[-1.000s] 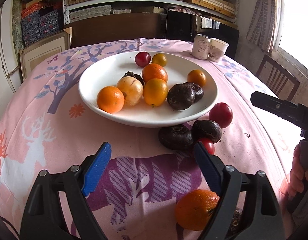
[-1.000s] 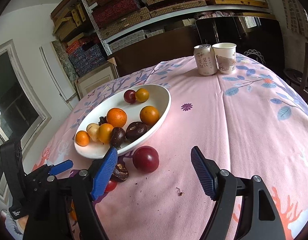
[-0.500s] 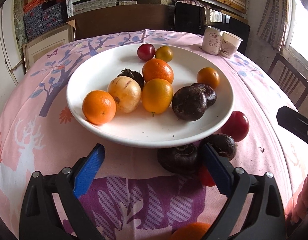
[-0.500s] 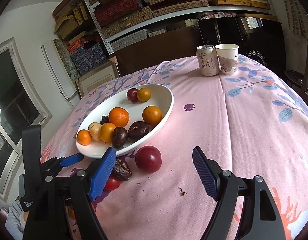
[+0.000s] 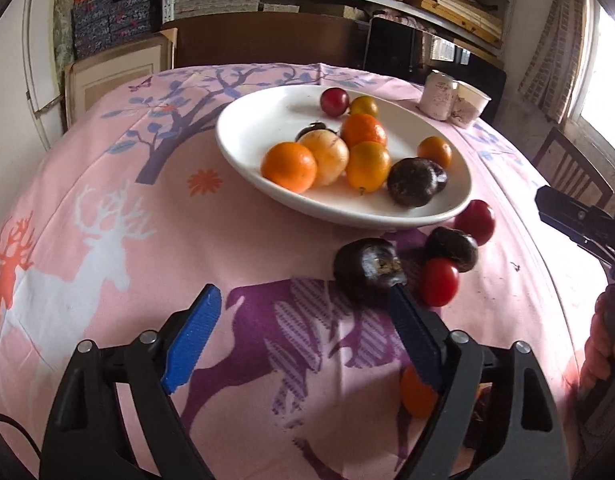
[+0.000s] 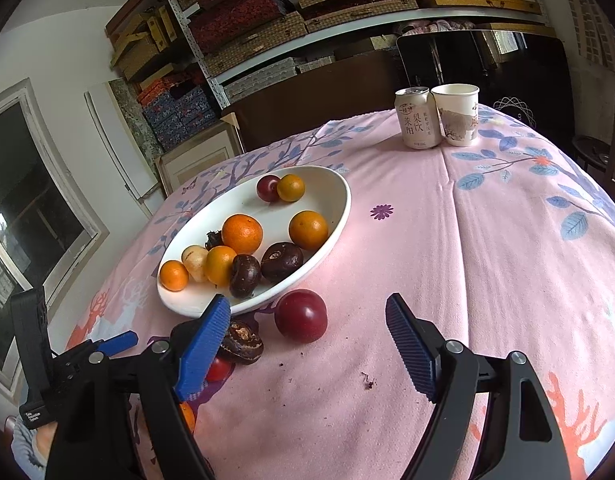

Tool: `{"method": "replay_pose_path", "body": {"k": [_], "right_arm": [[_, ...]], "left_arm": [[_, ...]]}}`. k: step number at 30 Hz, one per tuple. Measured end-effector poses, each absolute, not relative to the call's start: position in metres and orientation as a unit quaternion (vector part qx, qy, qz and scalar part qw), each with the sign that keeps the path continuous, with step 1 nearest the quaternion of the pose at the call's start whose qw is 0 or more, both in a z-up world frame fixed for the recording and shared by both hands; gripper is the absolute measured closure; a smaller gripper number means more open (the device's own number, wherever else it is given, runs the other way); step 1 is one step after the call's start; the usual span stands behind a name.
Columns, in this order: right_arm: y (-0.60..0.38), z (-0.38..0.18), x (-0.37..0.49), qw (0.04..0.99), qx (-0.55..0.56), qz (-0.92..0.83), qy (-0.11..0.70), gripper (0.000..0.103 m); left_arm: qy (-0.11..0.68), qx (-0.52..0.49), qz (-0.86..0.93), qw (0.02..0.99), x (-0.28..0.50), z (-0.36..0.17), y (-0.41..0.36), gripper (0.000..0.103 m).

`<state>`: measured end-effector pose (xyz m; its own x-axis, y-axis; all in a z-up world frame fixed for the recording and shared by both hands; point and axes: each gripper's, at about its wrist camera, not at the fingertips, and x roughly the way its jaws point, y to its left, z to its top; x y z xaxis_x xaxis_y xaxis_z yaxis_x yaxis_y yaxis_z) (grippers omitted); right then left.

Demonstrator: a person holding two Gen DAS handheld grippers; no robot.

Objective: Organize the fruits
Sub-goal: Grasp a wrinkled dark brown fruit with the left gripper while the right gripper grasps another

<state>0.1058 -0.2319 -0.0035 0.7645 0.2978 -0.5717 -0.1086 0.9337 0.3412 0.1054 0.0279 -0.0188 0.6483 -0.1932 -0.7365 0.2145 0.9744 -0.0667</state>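
The left gripper (image 5: 303, 340) hangs low over the pink tablecloth (image 5: 107, 216) with its blue jaws spread wide and nothing between them; its right pad (image 5: 415, 340) is just beside a dark purple fruit (image 5: 367, 270) that lies on the cloth. Near that fruit lie a second dark fruit (image 5: 453, 248), a small red fruit (image 5: 439, 282) and a bigger red plum (image 5: 475, 222) — all outside the white plate (image 5: 251, 128). An orange (image 5: 415, 394) lies on the cloth under the right finger, partly hidden. In the plate are oranges, one pale yellow fruit, dark fruits and a red one. The right gripper (image 6: 307, 344) is also wide open and empty, with the red plum between its pads but farther ahead — not touching. A can (image 6: 417, 118) and a paper cup (image 6: 457, 114) stand together at the far edge
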Motion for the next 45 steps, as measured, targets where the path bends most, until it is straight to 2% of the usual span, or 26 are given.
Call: {"method": "replay_pose_path", "body": {"k": [5,12,21,34,37,38,42,45], "right_arm": [[-0.23,-0.005,0.107,0.927,0.142,0.109,0.33,0.022],[-0.227,-0.008,0.108,0.925,0.135,0.11,0.337,0.022],[-0.225,-0.008,0.107,0.924,0.136,0.118,0.339,0.022],[-0.168,-0.02,0.102,0.918,0.045,0.168,0.355,0.022],[-0.166,-0.022,0.107,0.914,0.055,0.172,0.362,0.028],[-0.165,-0.024,0.109,0.911,0.059,0.177,0.367,0.034],[-0.163,-0.029,0.119,0.904,0.075,0.183,0.38,0.045],[-0.165,-0.033,0.126,0.896,0.091,0.187,0.392,0.05]], "left_arm": [[0.399,0.084,-0.103,0.907,0.112,-0.024,-0.005,0.023],[0.426,0.07,-0.109,0.895,0.139,-0.033,-0.011,0.023],[0.416,0.029,-0.076,0.906,0.109,-0.027,0.038,0.024],[0.423,0.03,-0.108,0.899,0.117,-0.03,0.02,0.024],[0.423,0.033,-0.107,0.899,0.12,-0.03,0.017,0.019],[0.422,0.035,-0.105,0.9,0.121,-0.03,0.015,0.016],[0.424,0.038,-0.104,0.899,0.122,-0.031,0.014,0.015],[0.428,0.035,-0.105,0.897,0.124,-0.032,0.013,0.015]]}}
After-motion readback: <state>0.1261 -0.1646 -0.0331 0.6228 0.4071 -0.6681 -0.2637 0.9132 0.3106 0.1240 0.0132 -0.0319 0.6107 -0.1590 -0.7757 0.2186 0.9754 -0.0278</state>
